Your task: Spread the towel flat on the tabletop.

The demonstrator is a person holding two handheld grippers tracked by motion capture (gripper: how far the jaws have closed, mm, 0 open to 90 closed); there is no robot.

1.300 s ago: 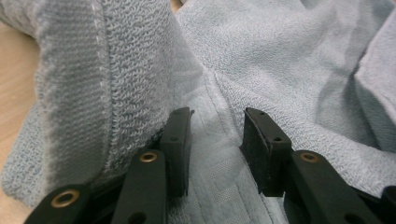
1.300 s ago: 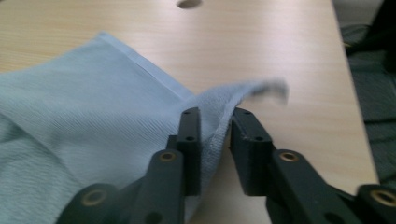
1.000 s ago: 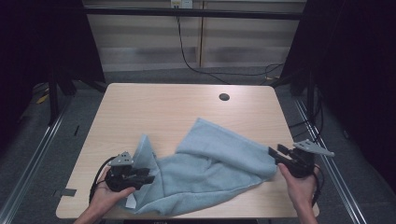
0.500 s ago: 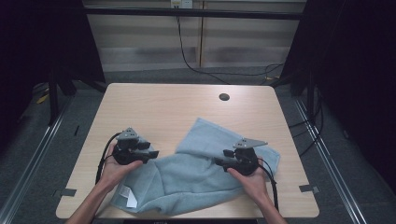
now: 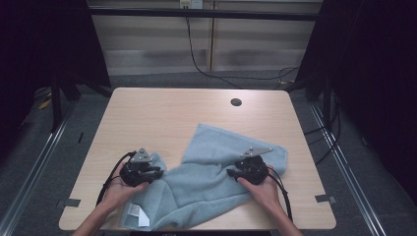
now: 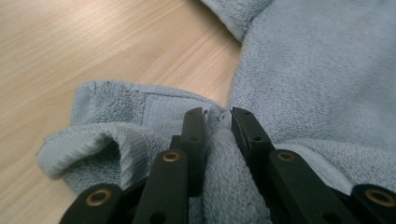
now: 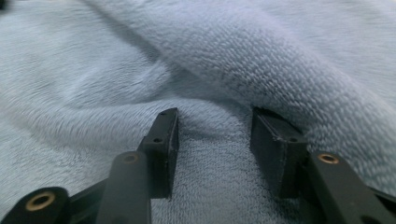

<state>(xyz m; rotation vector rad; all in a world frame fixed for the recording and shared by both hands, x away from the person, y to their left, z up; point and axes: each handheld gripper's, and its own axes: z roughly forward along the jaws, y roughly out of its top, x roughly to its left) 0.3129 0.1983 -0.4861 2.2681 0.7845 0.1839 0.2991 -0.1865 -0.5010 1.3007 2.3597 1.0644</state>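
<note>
Terry cloth, pale blue, lies rumpled across the near half of the wooden table [image 5: 162,113]: the towel [image 5: 216,172] runs from a white label [image 5: 136,213] at the near left edge up to a flatter corner toward the right. On the left, the left gripper [image 5: 156,171] is down at the towel's left border, and the left gripper view shows a ridge of cloth pinched between its jaws, which have just been closing and now stand narrow on that fold, the hemmed edge curling just beyond. Over on the right, the right gripper [image 5: 231,173] sits low on the cloth, jaws parted at a middling width with towel between them; they seem to rest on the pile rather than pinch it, though that's hard to judge.
</note>
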